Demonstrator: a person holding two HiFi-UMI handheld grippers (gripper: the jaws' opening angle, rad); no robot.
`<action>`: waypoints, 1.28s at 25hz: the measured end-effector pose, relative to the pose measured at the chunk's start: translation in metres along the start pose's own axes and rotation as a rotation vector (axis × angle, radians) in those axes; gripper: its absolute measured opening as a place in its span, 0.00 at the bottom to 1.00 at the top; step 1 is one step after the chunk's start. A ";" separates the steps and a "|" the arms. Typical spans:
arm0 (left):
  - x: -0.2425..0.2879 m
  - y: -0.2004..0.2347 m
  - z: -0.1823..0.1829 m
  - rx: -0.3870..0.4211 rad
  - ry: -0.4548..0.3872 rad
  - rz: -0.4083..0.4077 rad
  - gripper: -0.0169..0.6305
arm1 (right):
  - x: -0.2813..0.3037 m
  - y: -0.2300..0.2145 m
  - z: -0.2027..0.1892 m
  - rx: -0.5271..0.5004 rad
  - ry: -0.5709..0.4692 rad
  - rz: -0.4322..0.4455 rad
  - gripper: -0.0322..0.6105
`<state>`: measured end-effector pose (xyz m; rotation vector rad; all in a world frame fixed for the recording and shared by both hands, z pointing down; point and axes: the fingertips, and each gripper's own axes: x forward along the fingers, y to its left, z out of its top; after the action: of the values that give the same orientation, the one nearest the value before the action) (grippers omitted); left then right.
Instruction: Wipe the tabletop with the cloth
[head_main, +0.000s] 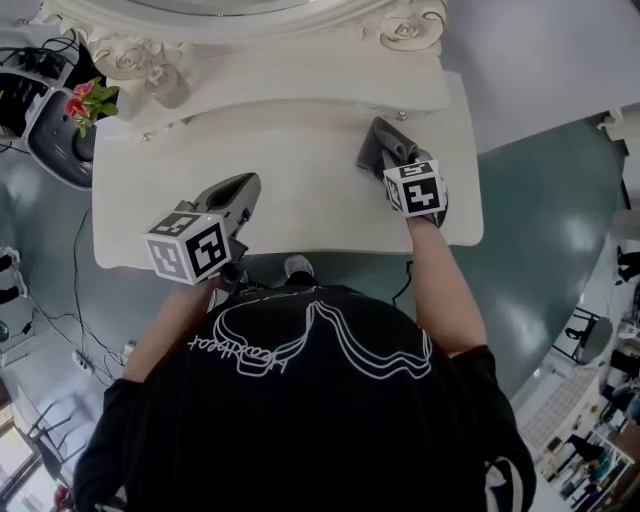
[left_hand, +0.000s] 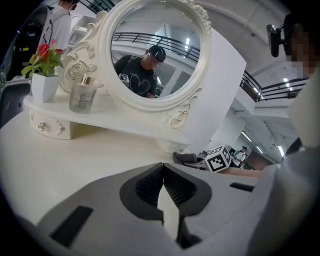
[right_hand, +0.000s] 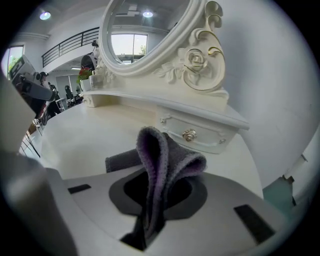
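Note:
A grey-purple cloth (right_hand: 162, 167) is pinched in a fold between the jaws of my right gripper (right_hand: 152, 200), which is shut on it. In the head view that cloth (head_main: 385, 148) lies on the white tabletop (head_main: 300, 160) at the right, near the drawer unit, with the right gripper (head_main: 400, 165) just behind it. My left gripper (head_main: 240, 190) rests over the table's front left part. Its jaws are closed together with nothing between them, as the left gripper (left_hand: 162, 187) view shows. The right gripper's marker cube (left_hand: 220, 158) appears in that view too.
An ornate white mirror (left_hand: 155, 50) stands on a raised drawer shelf (right_hand: 200, 127) along the back. A glass jar (left_hand: 82, 95) and a small pot of red flowers (left_hand: 44, 72) sit on the shelf's left end. The table edge (head_main: 470, 170) drops off at the right.

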<state>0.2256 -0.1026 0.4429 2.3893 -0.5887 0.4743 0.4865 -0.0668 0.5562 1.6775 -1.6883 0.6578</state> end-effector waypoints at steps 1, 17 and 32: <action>0.003 -0.004 0.000 0.003 0.000 -0.003 0.03 | -0.002 -0.007 -0.004 0.004 0.003 -0.009 0.13; 0.029 -0.033 0.000 0.026 0.017 -0.031 0.03 | -0.037 -0.115 -0.061 0.079 0.058 -0.170 0.13; 0.033 -0.032 -0.007 0.038 0.050 -0.033 0.03 | -0.053 -0.171 -0.087 0.096 0.108 -0.283 0.13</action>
<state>0.2688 -0.0849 0.4477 2.4123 -0.5214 0.5332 0.6638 0.0248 0.5565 1.8684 -1.3302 0.6873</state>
